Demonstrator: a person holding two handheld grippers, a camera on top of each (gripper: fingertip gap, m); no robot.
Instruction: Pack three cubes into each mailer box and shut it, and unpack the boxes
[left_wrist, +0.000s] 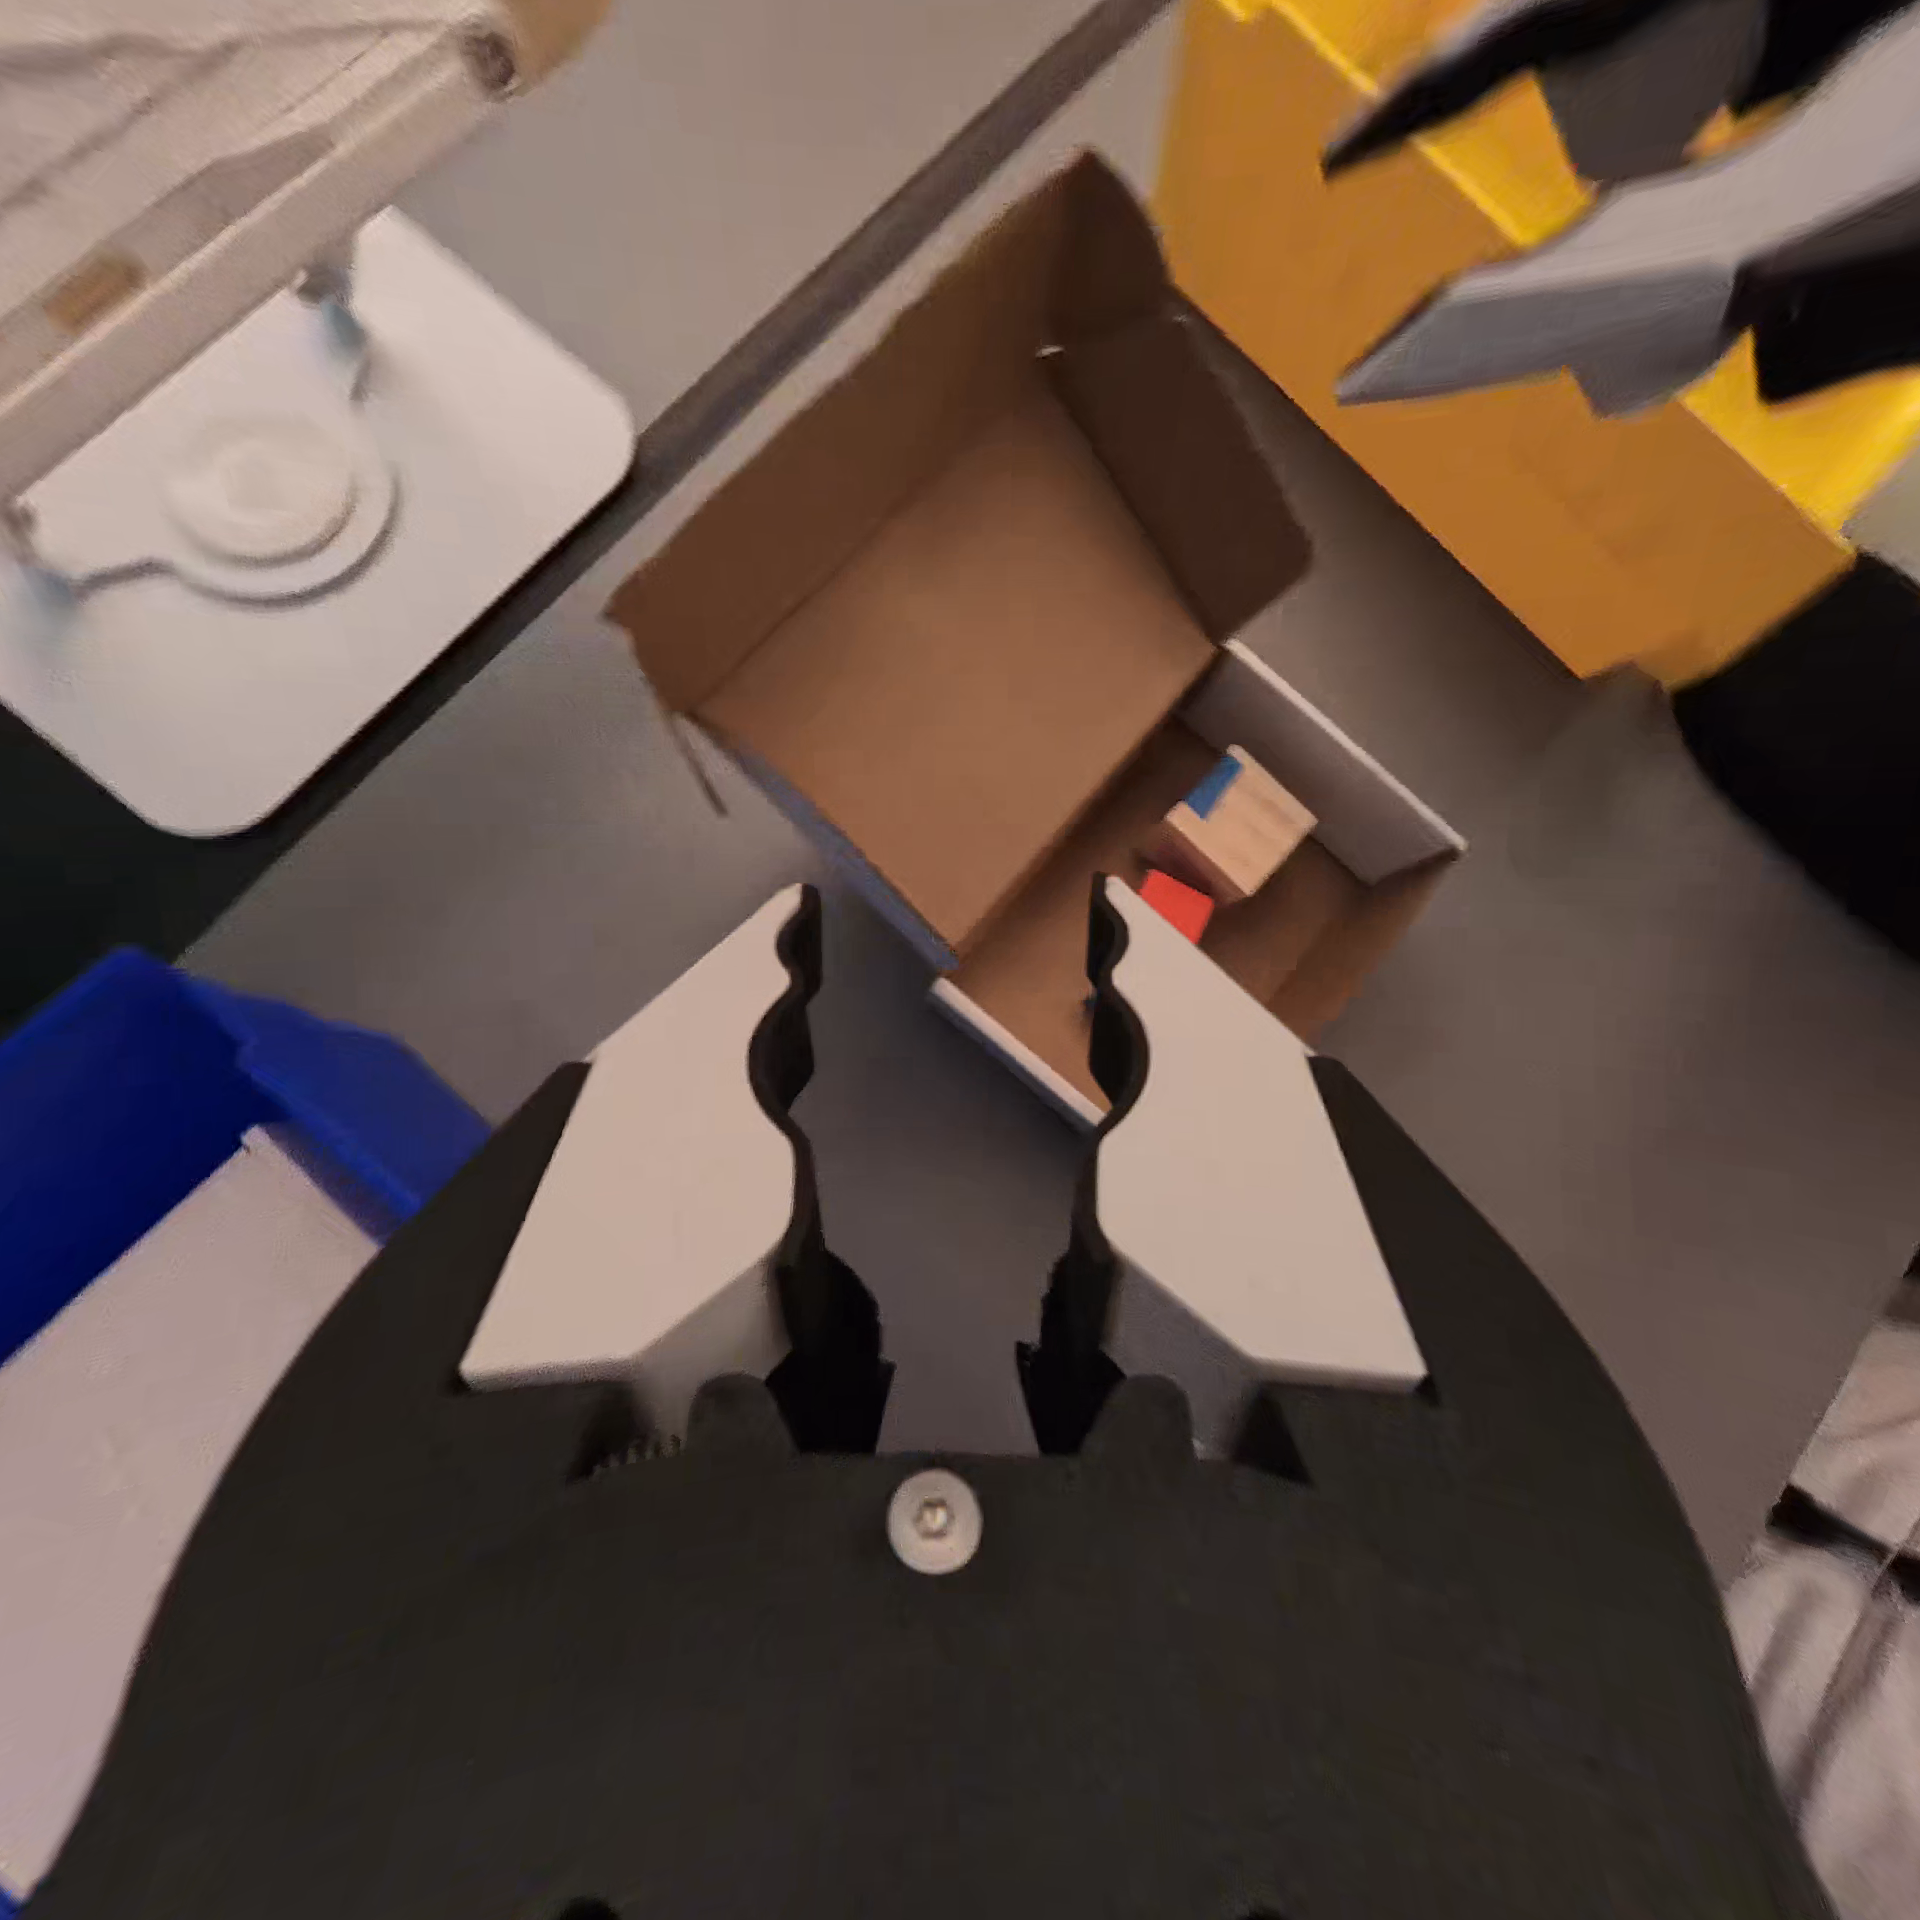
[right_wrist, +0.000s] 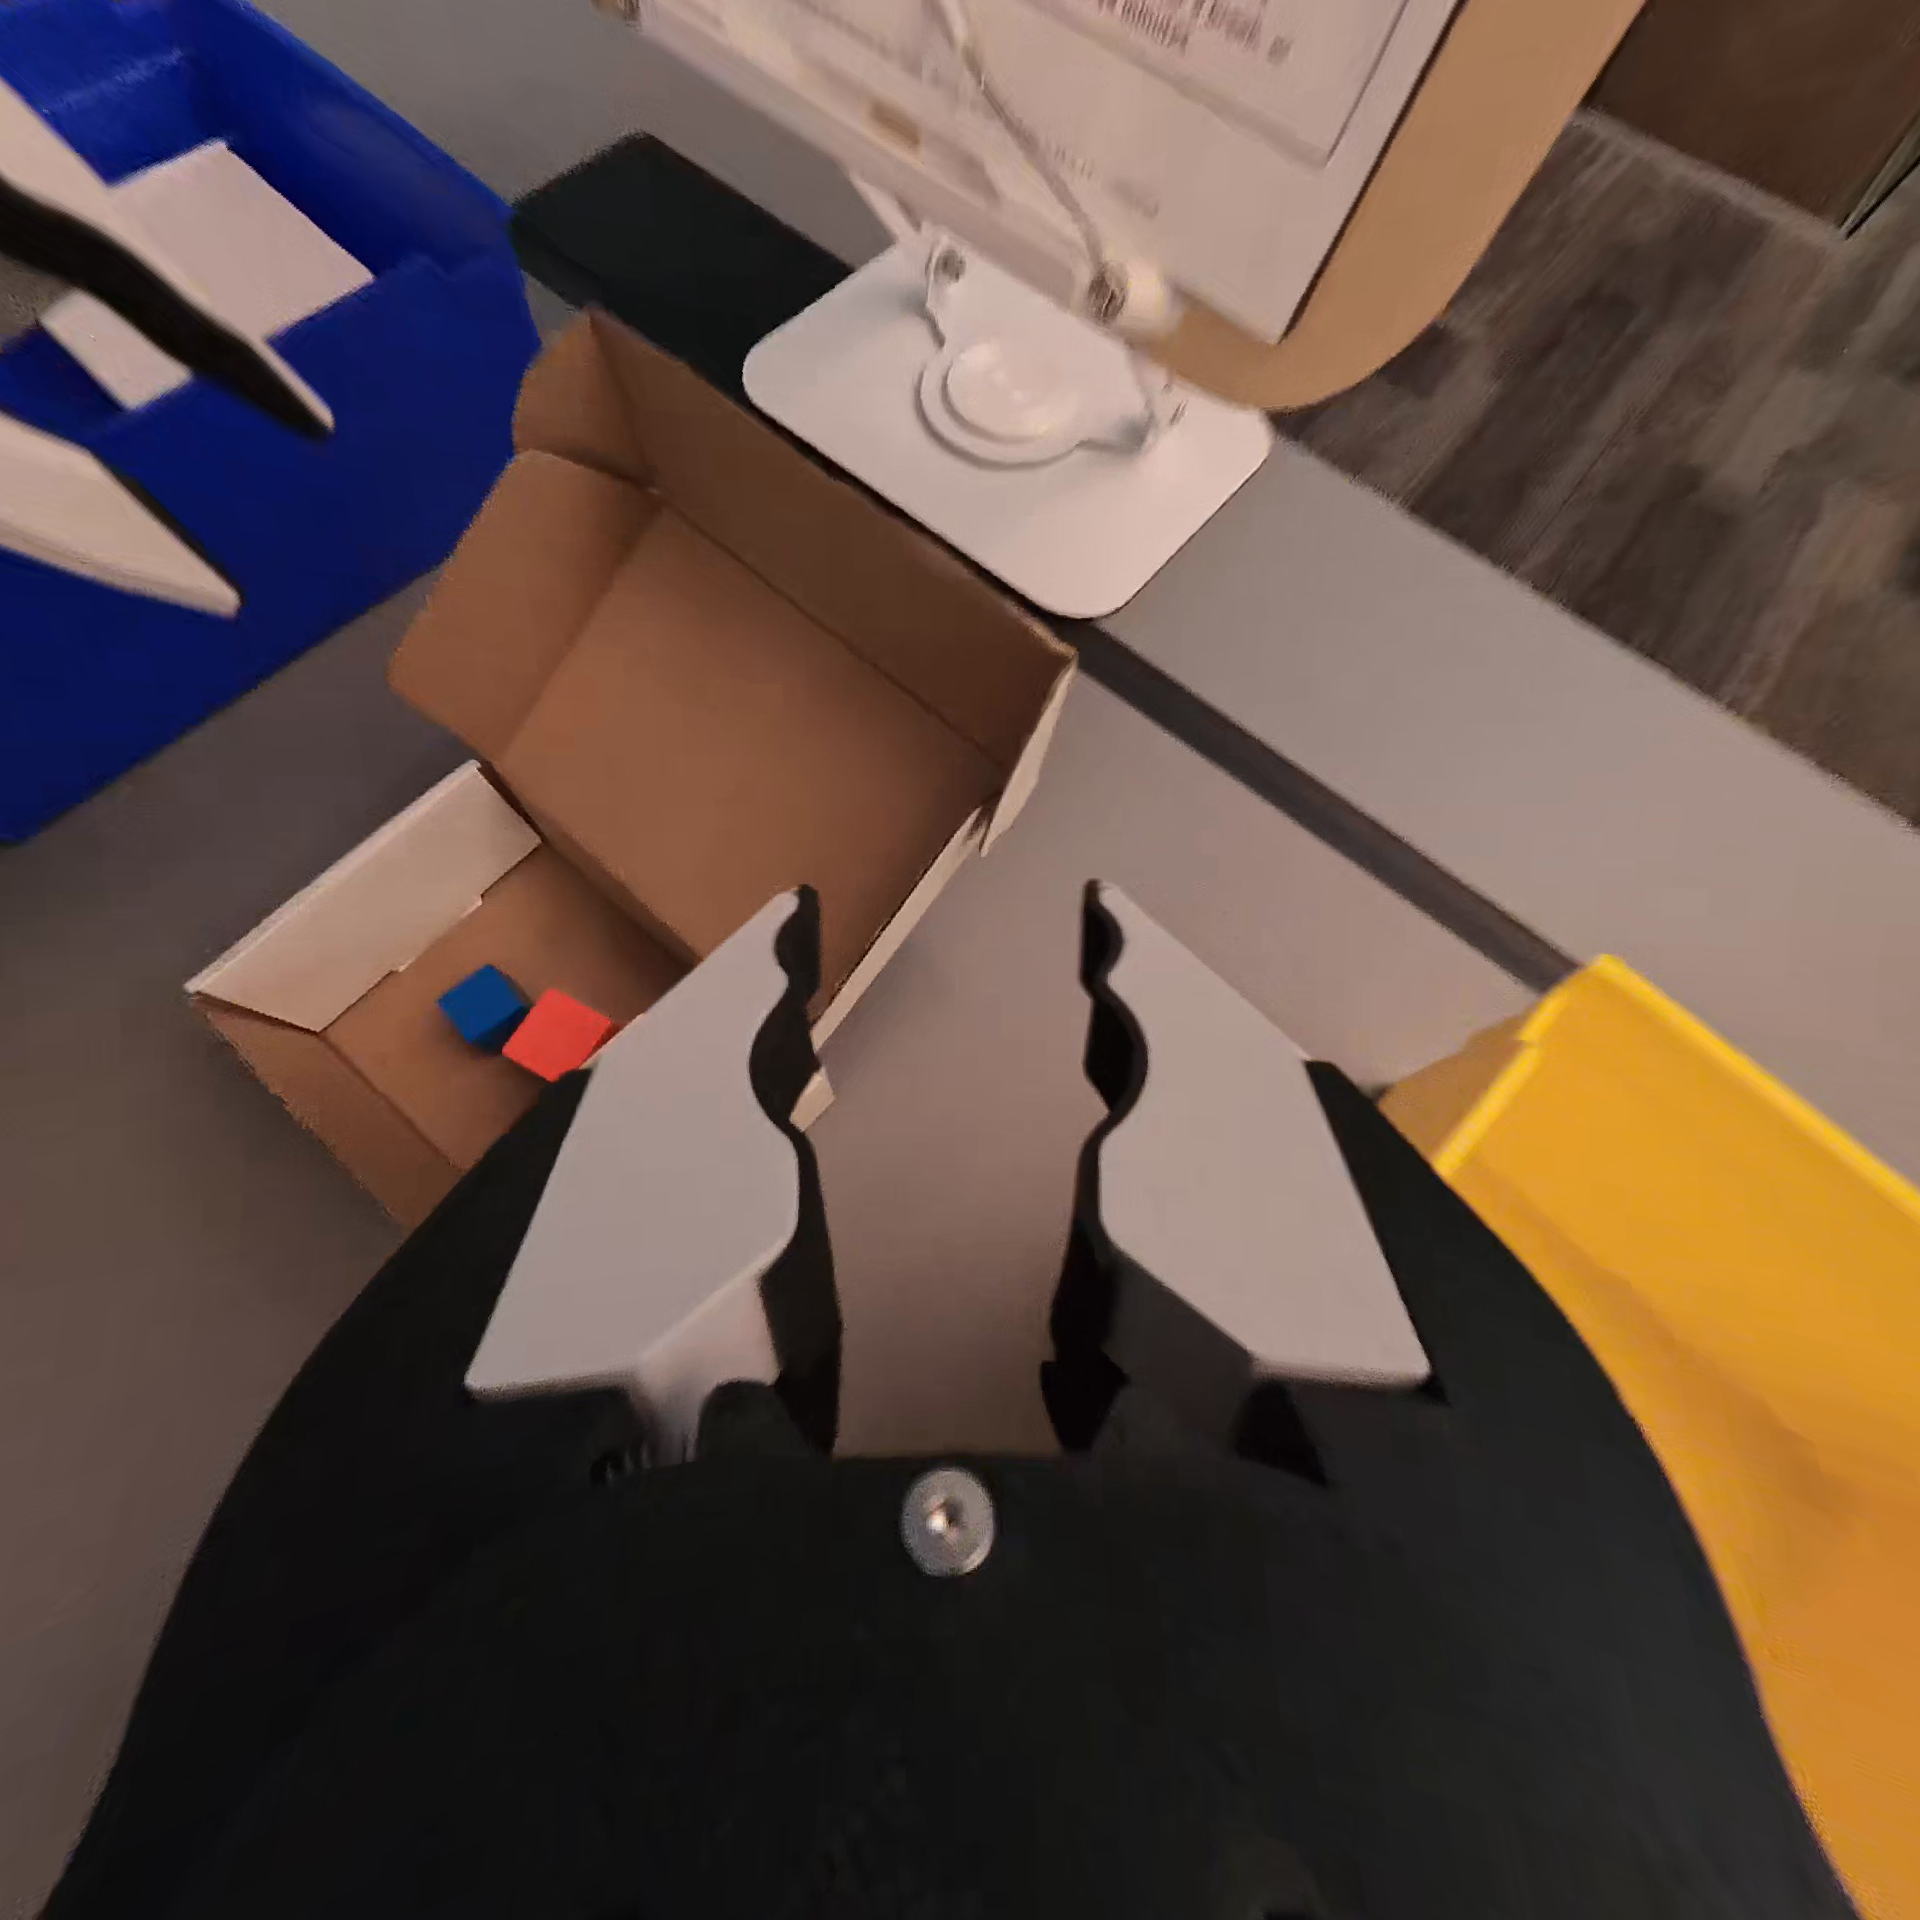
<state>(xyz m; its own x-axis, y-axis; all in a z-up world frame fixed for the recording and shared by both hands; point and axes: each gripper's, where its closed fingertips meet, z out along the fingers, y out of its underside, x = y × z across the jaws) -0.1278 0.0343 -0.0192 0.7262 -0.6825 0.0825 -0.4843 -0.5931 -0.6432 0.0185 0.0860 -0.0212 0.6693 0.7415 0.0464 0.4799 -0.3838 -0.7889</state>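
An open cardboard mailer box (left_wrist: 935, 665) (right_wrist: 727, 727) stands on the grey table with its lid up. Inside it lie a red cube (left_wrist: 1179, 904) (right_wrist: 556, 1029) and a cube with a blue face (left_wrist: 1242, 821) (right_wrist: 480, 1003). My left gripper (left_wrist: 951, 904) is open and empty, hovering above the box's near edge. My right gripper (right_wrist: 945, 904) is open and empty, above the table just right of the box. Each gripper shows in the other's view: the right one at upper right (left_wrist: 1558, 239), the left one at upper left (right_wrist: 187, 395).
A blue bin (right_wrist: 312, 499) (left_wrist: 135, 1091) stands on the left side of the box and a yellow bin (left_wrist: 1455, 416) (right_wrist: 1662, 1299) on the right. A white monitor stand base (right_wrist: 1039, 488) (left_wrist: 260, 540) sits behind the box, near a dark seam (right_wrist: 1299, 790) in the table. The red cube (right_wrist: 556, 1029) is about equally far from each gripper, around 15 centimetres.
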